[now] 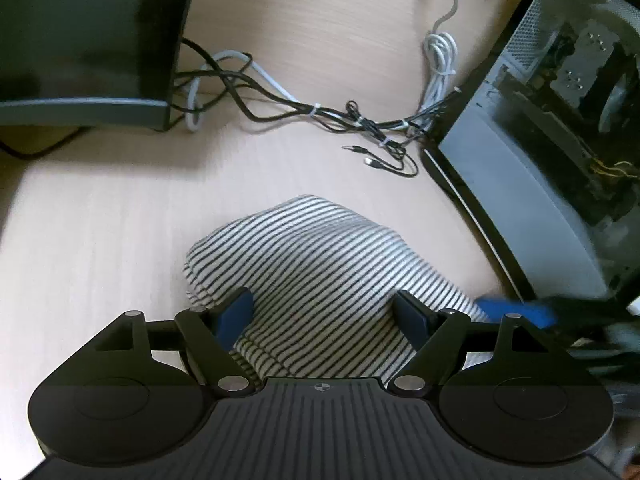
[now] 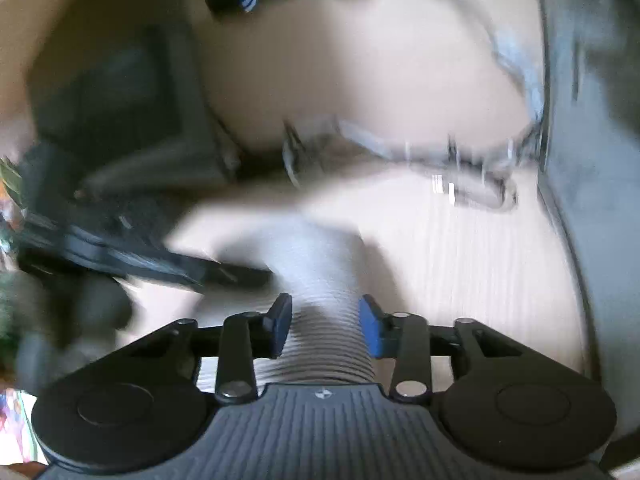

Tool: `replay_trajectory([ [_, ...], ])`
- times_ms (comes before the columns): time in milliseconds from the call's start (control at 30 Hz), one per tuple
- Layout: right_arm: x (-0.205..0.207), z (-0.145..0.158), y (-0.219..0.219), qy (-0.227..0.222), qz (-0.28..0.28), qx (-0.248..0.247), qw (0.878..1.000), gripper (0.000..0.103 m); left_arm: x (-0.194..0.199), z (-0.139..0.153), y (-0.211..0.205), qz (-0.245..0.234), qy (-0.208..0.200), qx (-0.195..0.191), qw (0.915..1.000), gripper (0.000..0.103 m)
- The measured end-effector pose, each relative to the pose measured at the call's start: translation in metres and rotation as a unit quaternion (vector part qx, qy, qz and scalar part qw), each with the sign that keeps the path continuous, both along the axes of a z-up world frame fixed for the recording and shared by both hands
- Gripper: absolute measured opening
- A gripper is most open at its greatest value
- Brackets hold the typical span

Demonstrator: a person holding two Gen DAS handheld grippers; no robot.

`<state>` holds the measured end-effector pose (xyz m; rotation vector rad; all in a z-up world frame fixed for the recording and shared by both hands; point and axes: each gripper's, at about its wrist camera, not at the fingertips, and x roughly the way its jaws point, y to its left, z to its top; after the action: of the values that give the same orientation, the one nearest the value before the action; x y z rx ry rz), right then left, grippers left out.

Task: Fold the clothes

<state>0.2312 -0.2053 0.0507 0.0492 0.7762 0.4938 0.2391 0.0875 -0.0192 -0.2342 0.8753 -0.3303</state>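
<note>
A black-and-white striped garment (image 1: 320, 264) lies bunched on the light wooden table. My left gripper (image 1: 326, 312) is open, its blue-padded fingers (image 1: 234, 314) straddling the near part of the cloth. In the blurred right wrist view the same striped cloth (image 2: 324, 280) runs between the right gripper's (image 2: 325, 326) fingers, which stand apart on either side of it. Whether the pads touch the cloth I cannot tell. The right gripper's blue pad (image 1: 516, 312) shows at the cloth's right edge in the left wrist view.
A dark monitor (image 1: 88, 40) stands at the back left. An open computer case (image 1: 560, 140) stands at the right. Tangled black and white cables (image 1: 360, 120) lie between them on the table (image 1: 100, 240). The left gripper shows as a dark blur (image 2: 140, 256).
</note>
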Motion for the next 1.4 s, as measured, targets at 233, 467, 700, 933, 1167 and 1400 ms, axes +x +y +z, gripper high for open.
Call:
replay_trajectory([
  [233, -0.010, 0.001, 0.011, -0.035, 0.070, -0.057, 0.995, 0.037, -0.032, 0.017, -0.003, 0.051, 0.033, -0.017, 0.9980, 0.095],
  [467, 0.001, 0.003, -0.004, -0.027, 0.079, -0.032, 0.996, 0.039, -0.025, -0.020, -0.012, 0.064, 0.093, -0.051, 0.9923, 0.098],
  [700, 0.030, 0.004, -0.032, 0.009, 0.038, 0.070, 0.997, 0.074, -0.030, -0.024, -0.018, 0.071, 0.083, -0.050, 0.9928, 0.099],
  [933, 0.047, -0.028, -0.031, 0.083, 0.047, 0.103, 0.990, 0.084, -0.035, -0.021, -0.025, 0.074, 0.074, -0.024, 0.9943, 0.099],
  [1167, 0.054, -0.047, -0.035, 0.125, 0.040, 0.150, 0.980, 0.087, -0.041, -0.021, -0.028, 0.072, 0.065, -0.020, 0.9951, 0.099],
  [1400, 0.049, -0.053, -0.032, 0.142, 0.047, 0.168, 0.974, 0.087, -0.052, -0.020, -0.030, 0.060, 0.060, -0.018, 0.9963, 0.098],
])
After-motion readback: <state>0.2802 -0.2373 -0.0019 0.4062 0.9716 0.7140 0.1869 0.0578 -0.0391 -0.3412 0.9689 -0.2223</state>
